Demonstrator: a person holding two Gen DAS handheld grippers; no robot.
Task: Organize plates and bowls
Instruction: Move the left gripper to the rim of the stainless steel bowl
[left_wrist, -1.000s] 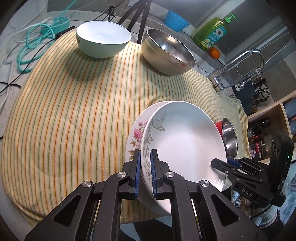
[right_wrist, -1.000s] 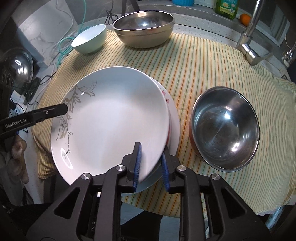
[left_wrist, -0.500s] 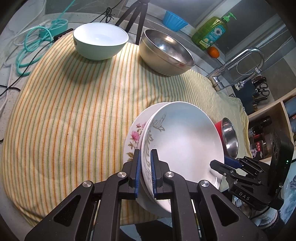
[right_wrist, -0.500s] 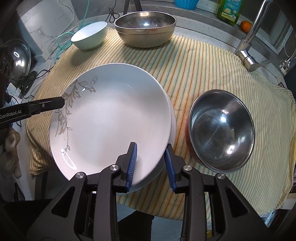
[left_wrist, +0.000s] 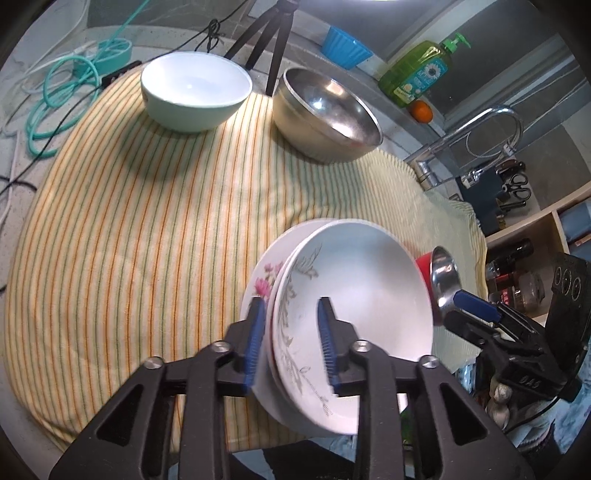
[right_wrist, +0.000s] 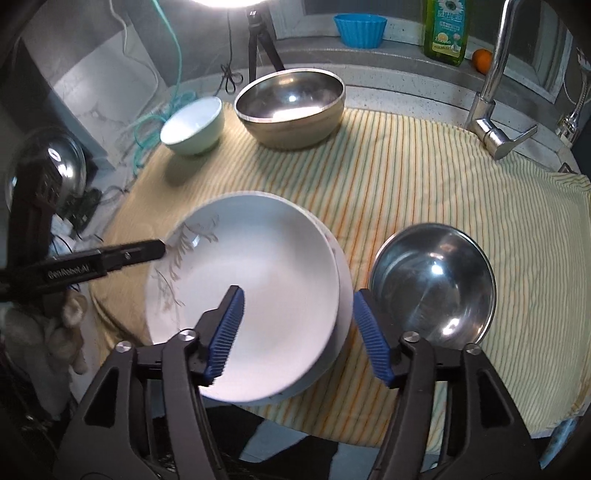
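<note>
Plates sit stacked at the near edge of the striped cloth (left_wrist: 147, 229) in the left wrist view: a white plate with a grey leaf pattern (left_wrist: 365, 288) lies on a flowered plate (left_wrist: 264, 280). The left gripper (left_wrist: 291, 339) has its fingers opening, and the rims of both plates stand between the blue pads without being pressed. Farther back, a pale green bowl (left_wrist: 195, 96) and a large steel bowl (left_wrist: 328, 114) stand side by side. A small steel bowl (left_wrist: 445, 275) shows just beyond the plates, near the right gripper (left_wrist: 476, 306).

From the right wrist view, the right gripper (right_wrist: 299, 332) has its fingers opening wide, straddling the near rim of the leaf-pattern plate (right_wrist: 258, 280) with clear gaps on both sides. The small steel bowl (right_wrist: 432, 284) rests just beside the stack on the cloth (right_wrist: 424, 177). One finger (right_wrist: 125, 254) of the left gripper reaches the plate's rim. The green bowl (right_wrist: 194, 125) and large steel bowl (right_wrist: 291, 107) stand at the back of the counter.
</note>
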